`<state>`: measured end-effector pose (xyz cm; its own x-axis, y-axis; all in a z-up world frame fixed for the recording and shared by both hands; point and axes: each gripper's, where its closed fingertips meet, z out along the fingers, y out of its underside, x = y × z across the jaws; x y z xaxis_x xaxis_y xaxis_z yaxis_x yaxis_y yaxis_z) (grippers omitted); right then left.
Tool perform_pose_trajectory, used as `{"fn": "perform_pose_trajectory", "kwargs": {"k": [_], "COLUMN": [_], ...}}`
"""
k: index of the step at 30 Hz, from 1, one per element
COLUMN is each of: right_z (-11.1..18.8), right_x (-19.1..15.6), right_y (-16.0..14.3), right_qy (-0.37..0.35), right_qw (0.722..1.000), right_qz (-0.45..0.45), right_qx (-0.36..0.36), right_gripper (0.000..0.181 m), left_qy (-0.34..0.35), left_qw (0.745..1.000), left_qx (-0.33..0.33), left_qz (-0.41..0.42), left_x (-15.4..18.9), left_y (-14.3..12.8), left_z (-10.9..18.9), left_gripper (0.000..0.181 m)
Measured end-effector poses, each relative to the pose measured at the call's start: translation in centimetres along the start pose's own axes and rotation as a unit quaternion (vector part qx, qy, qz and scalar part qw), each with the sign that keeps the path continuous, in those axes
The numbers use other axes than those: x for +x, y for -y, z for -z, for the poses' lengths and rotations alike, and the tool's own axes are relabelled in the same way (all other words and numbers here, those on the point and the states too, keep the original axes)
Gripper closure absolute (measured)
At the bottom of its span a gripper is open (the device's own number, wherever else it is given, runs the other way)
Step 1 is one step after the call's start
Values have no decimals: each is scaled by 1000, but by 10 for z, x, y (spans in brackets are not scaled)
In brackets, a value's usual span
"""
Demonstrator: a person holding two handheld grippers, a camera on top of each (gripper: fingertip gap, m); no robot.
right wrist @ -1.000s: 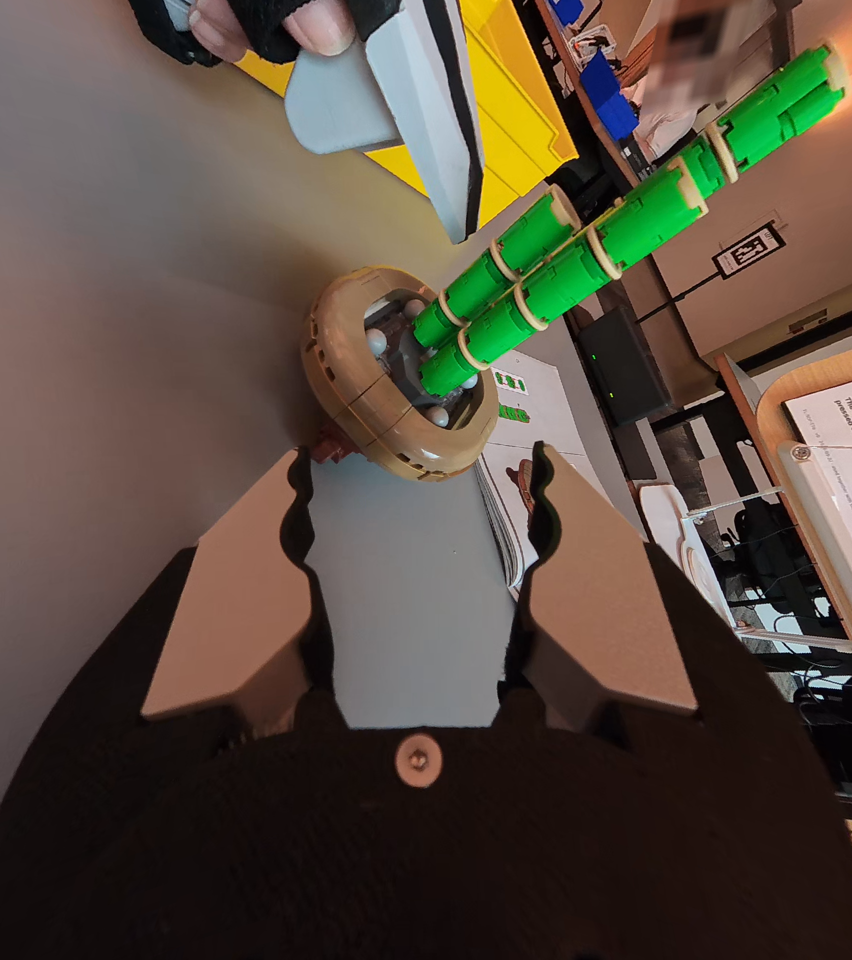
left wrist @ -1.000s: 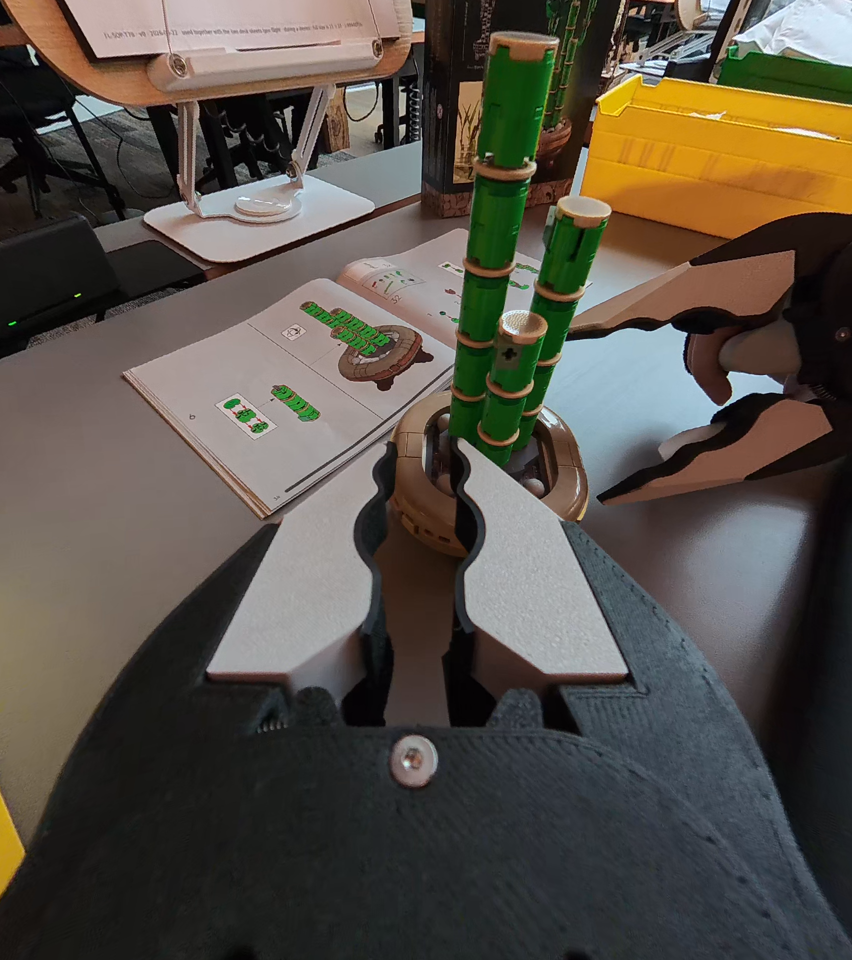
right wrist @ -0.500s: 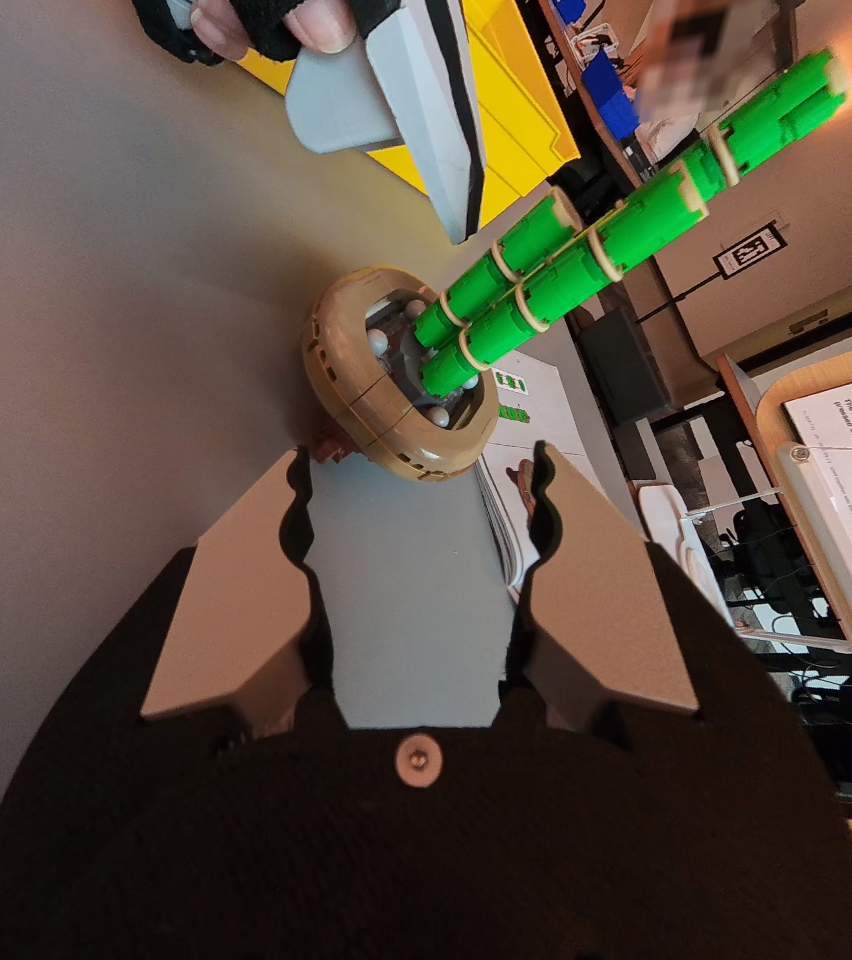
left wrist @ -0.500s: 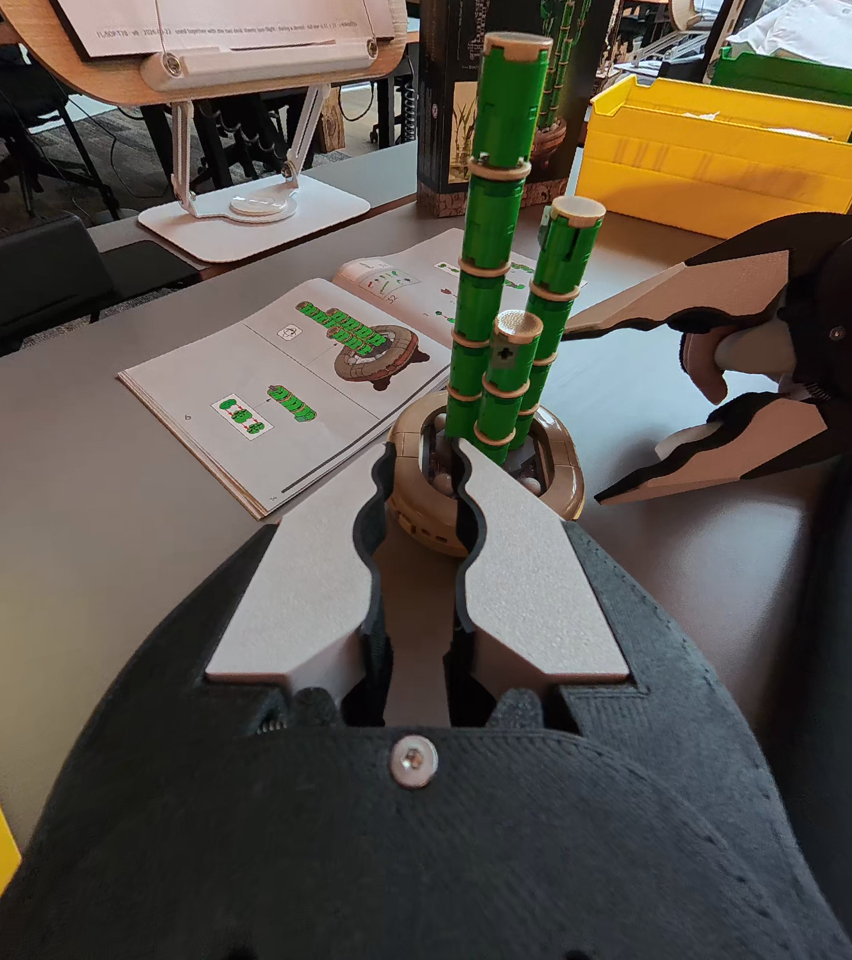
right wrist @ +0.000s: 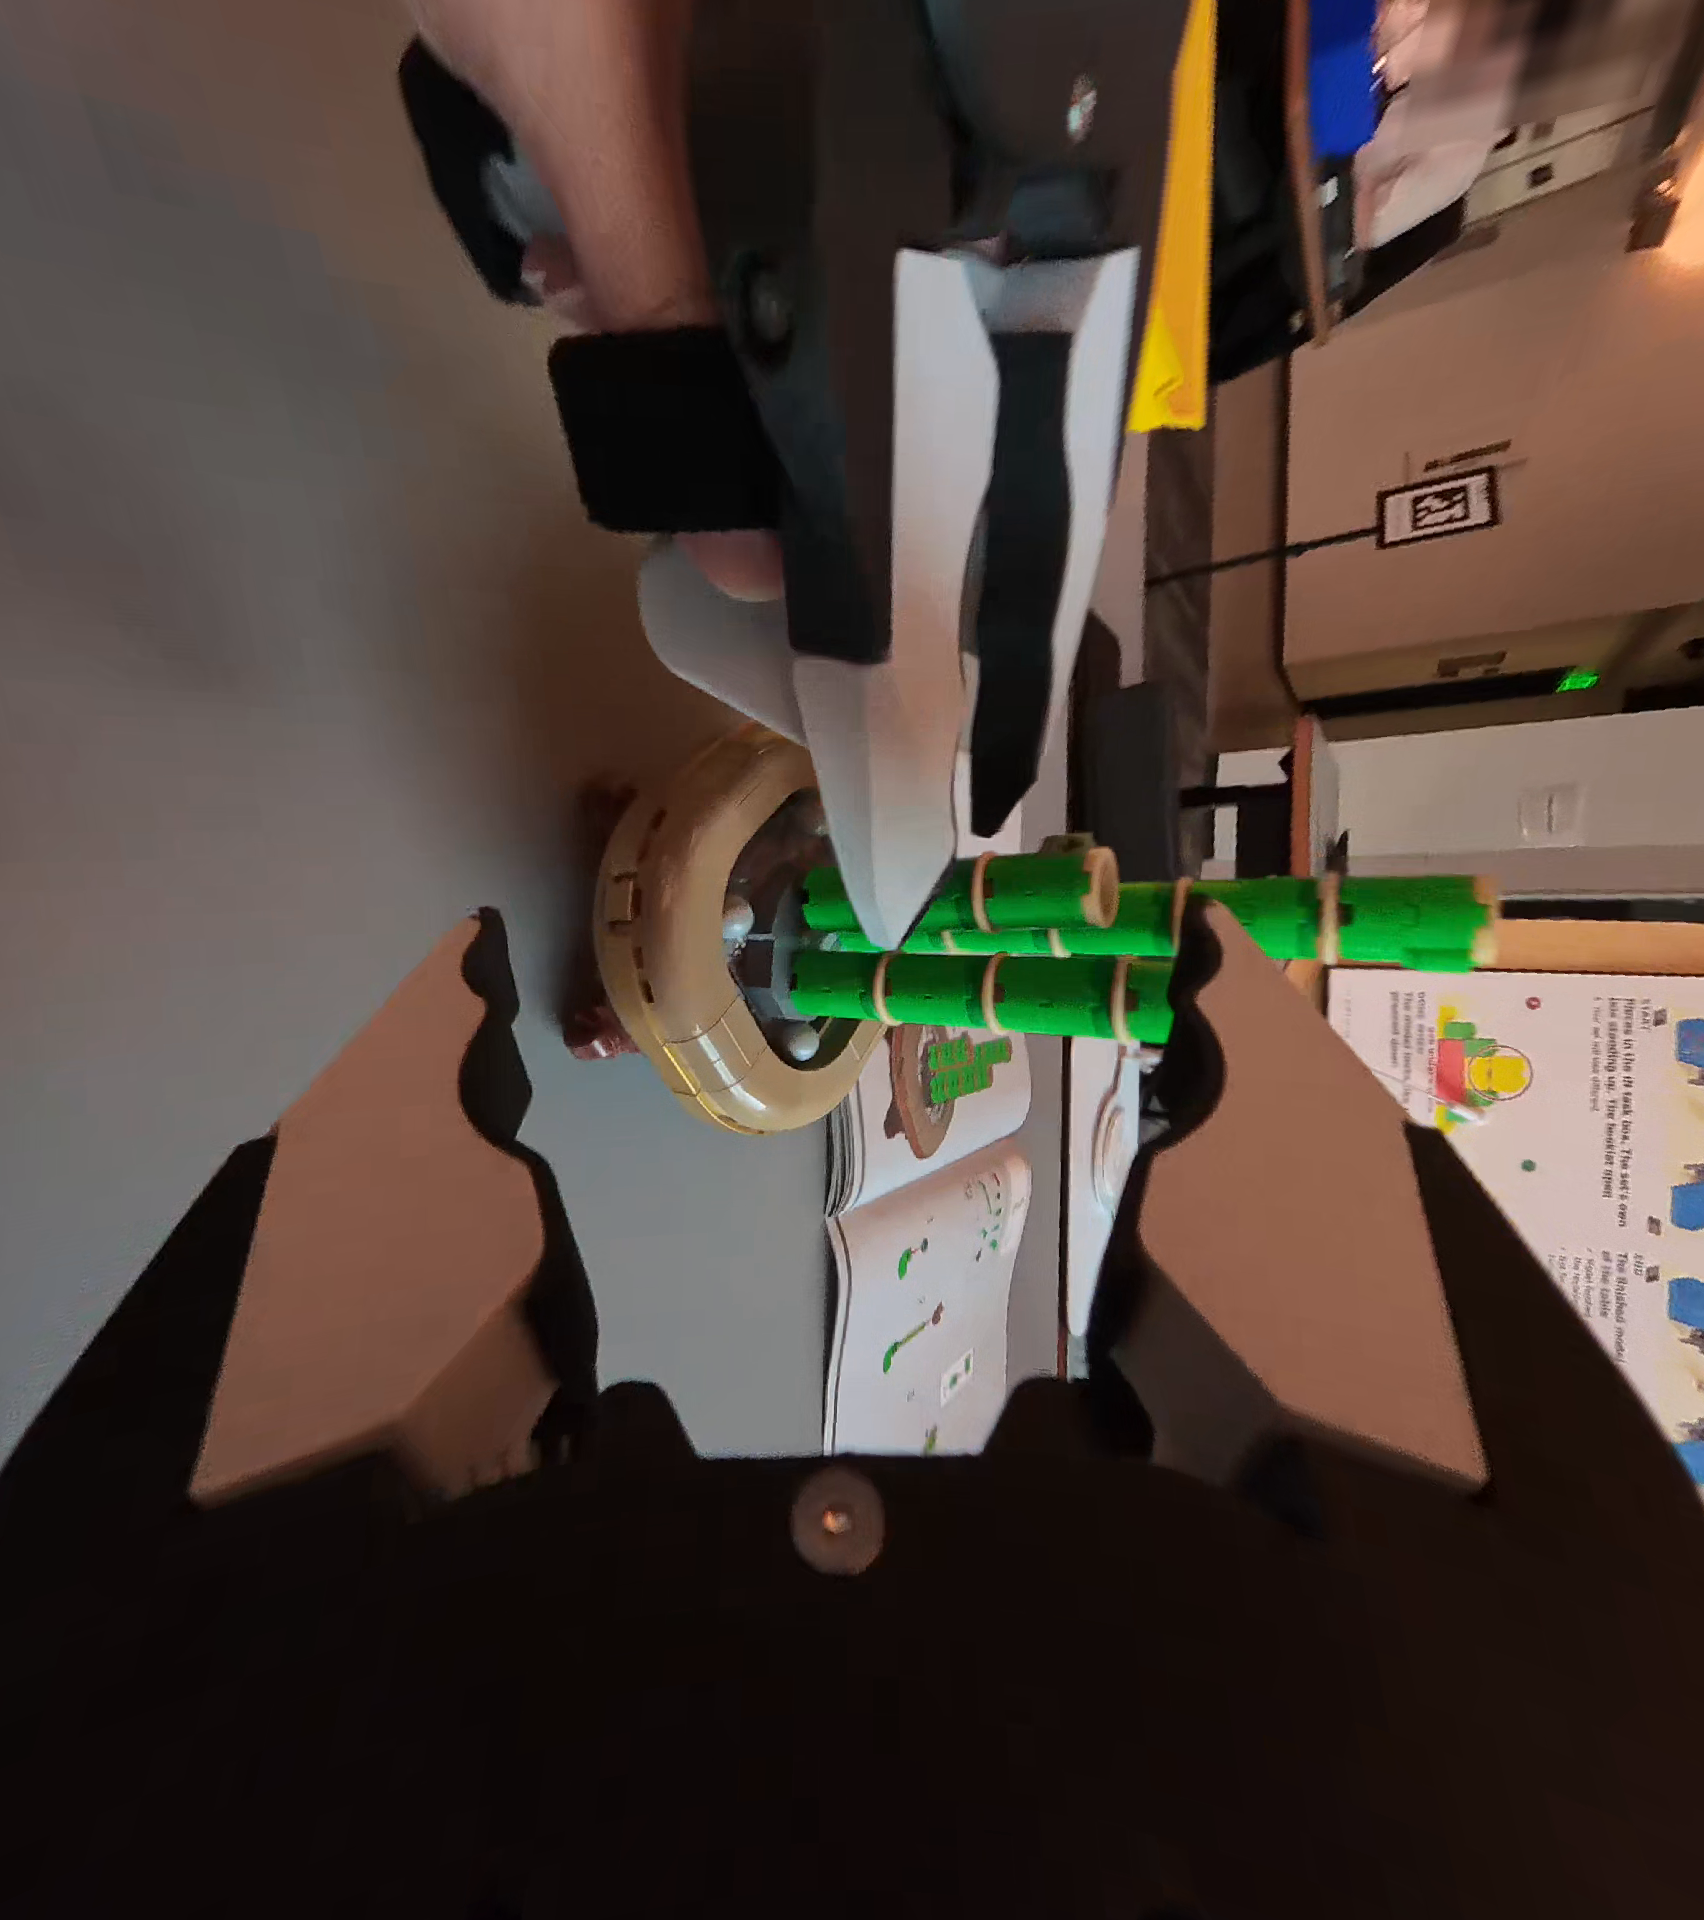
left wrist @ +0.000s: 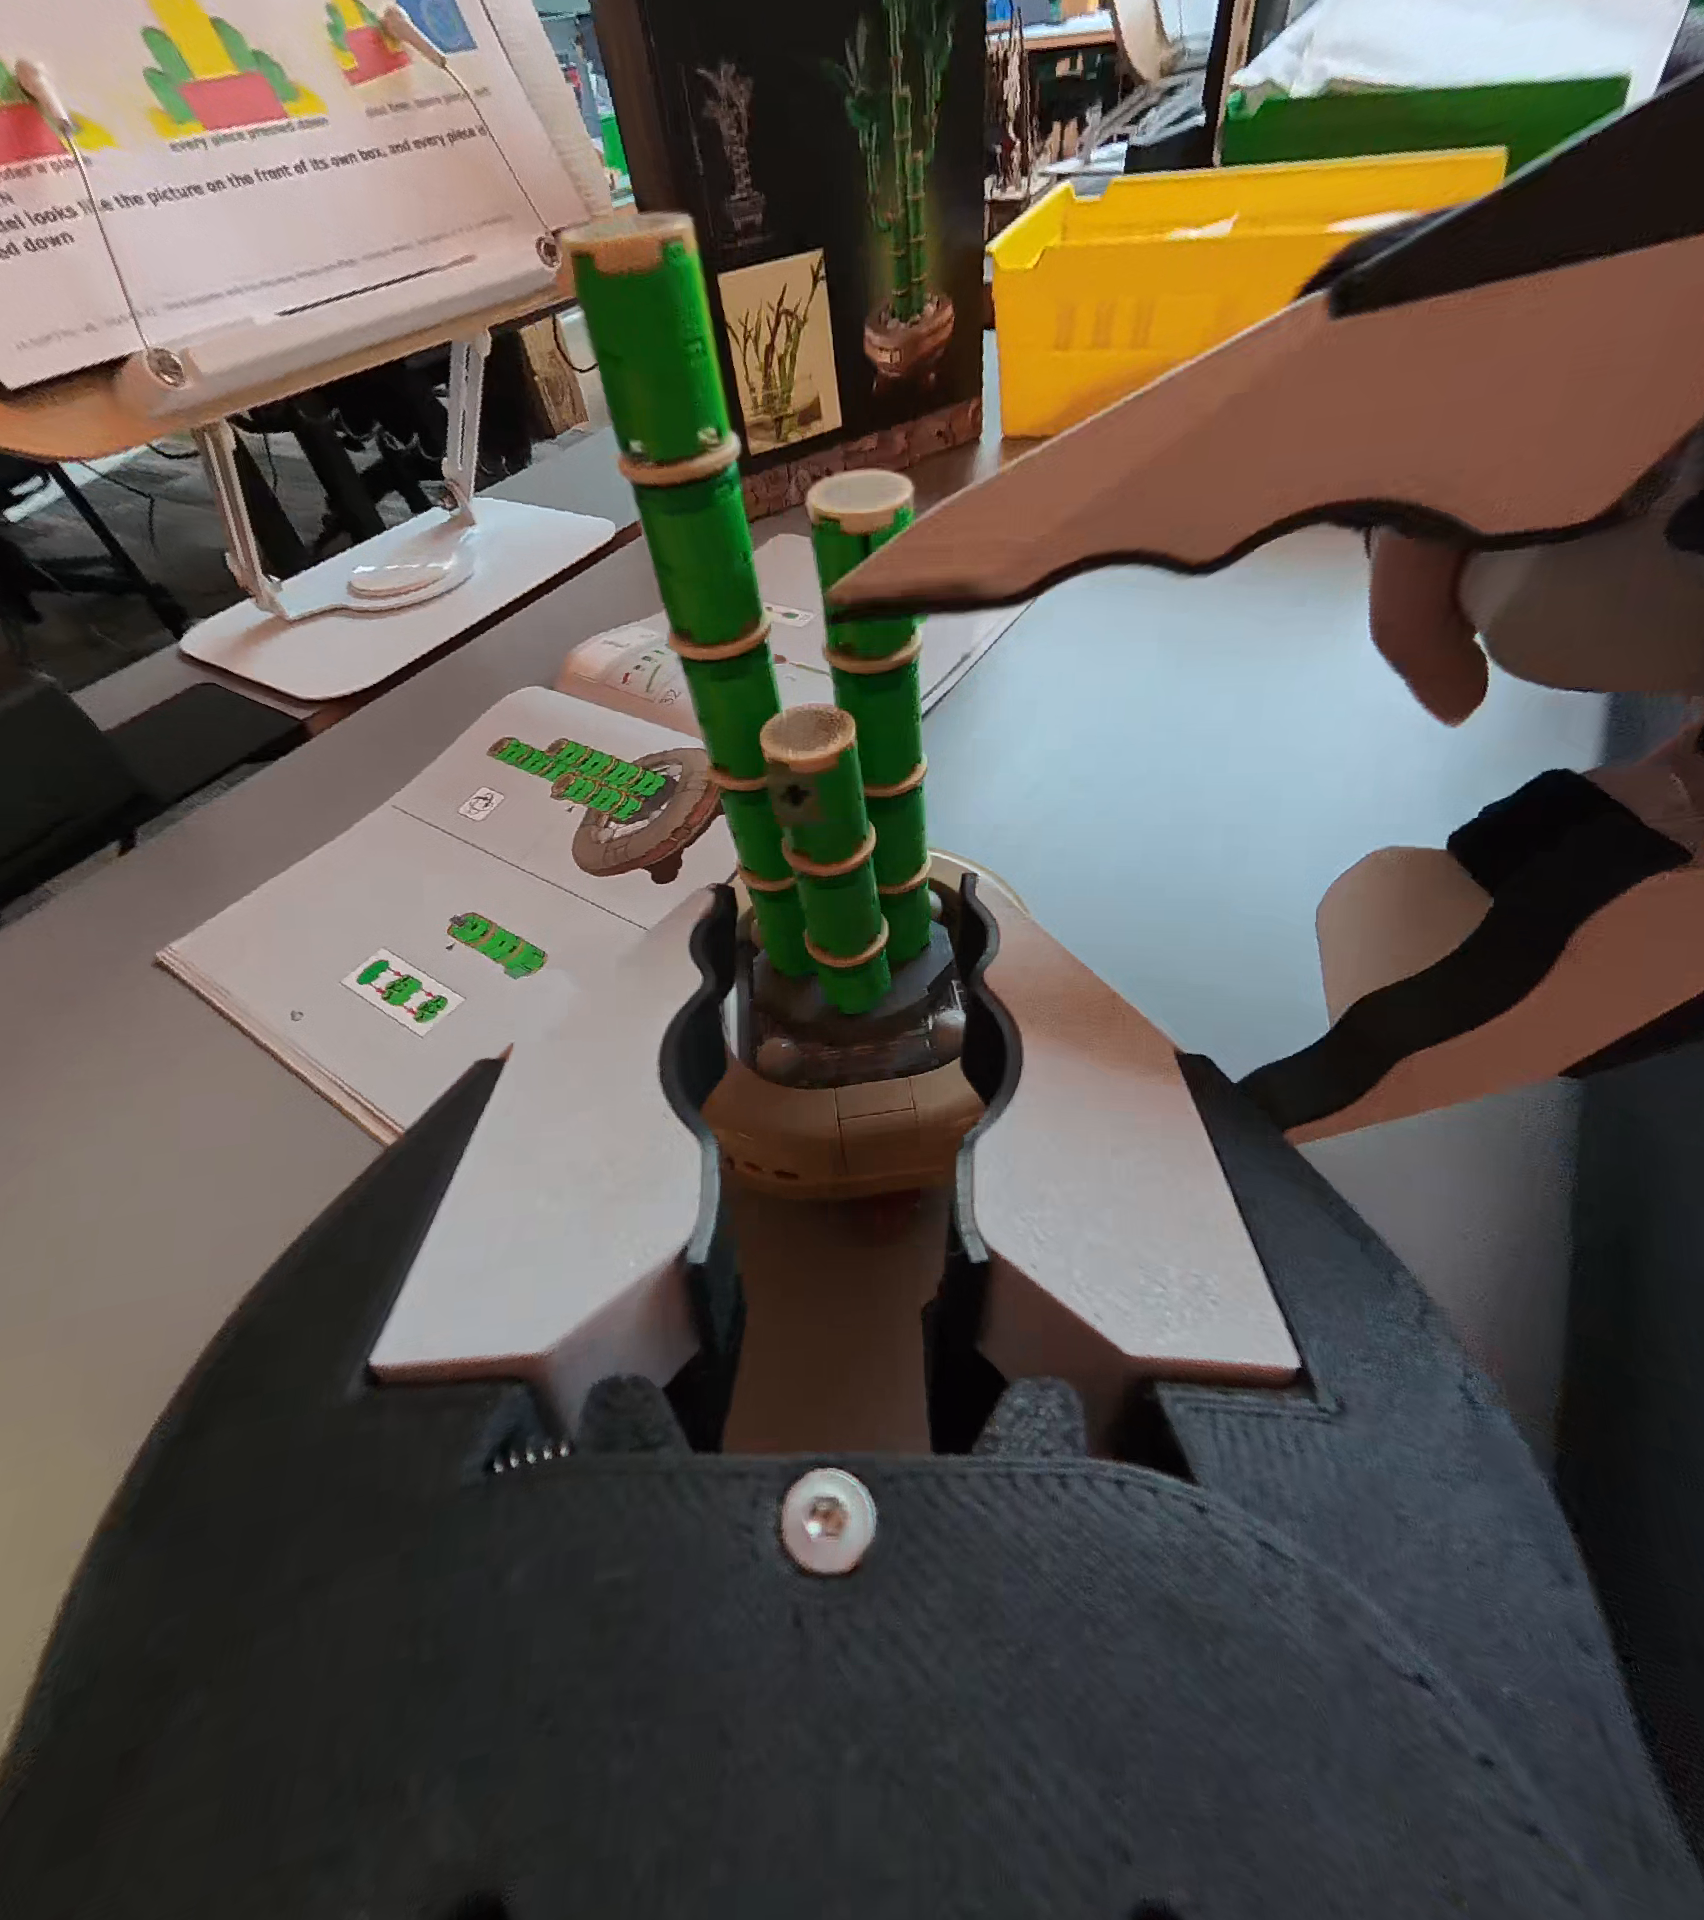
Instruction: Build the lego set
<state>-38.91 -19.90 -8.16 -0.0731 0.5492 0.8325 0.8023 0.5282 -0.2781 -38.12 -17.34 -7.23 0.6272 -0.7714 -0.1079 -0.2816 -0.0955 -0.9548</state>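
A tan round pot stands on the grey table with three green bamboo stalks in it: tall, middle and short. My left gripper is open, with its jaws on either side of the pot's dark centre at the foot of the stalks. I cannot tell if they touch it. My right gripper is wide open at the right, and its upper fingertip reaches the middle stalk. In the right wrist view the pot and stalks lie between my right gripper's fingers. The left gripper comes in from above.
An open instruction booklet lies left of and behind the pot. A paper stand with a white foot is at the back left. The dark set box, a yellow bin and a green bin stand at the back. My left and right fingertips are right by each other. The pot is about 5 cm from both grippers' fingertips.
My left gripper moved forward and its jaws opened from nearly shut to straddle the pot. My right gripper moved in toward the stalks, its upper finger now at the middle stalk.
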Motion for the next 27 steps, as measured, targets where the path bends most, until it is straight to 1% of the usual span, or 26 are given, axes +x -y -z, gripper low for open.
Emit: {"fn": "perform_pose_trajectory", "kwargs": {"k": [5,9,13,14,19,22,27], "right_z": [-10,-16,-18,-18,-21,-22,-22], "right_x": [-4,-7,-7,-7,-10,-11,-11], "right_y": [-6,-9,-13,-13,-14,-14,-14], "right_qy": [6,15,18,18,13,10,7], "right_qw": [998,998,997,997,997,997,997], "right_qz": [36,38,39,39,44,41,41], "right_qx": [-43,-53,-59,-59,-60,-59,-58], "right_gripper": [54,54,55,54,48,47,47], "left_qy": [4,-4,-10,-12,-20,-22,-35], "left_qw": [999,1000,1000,1000,1000,1000,999], "left_qx": [-16,-11,6,6,-3,-11,-9], "left_qz": [-35,-24,-7,-5,-5,-13,6], "left_x": [0,1,-2,-3,-3,-2,-1], "left_y": [-5,-4,1,1,-3,-5,-5], "left_z": [-7,-8,-5,-5,-9,-11,-11], "left_gripper": [147,151,165,166,161,166,167]}}
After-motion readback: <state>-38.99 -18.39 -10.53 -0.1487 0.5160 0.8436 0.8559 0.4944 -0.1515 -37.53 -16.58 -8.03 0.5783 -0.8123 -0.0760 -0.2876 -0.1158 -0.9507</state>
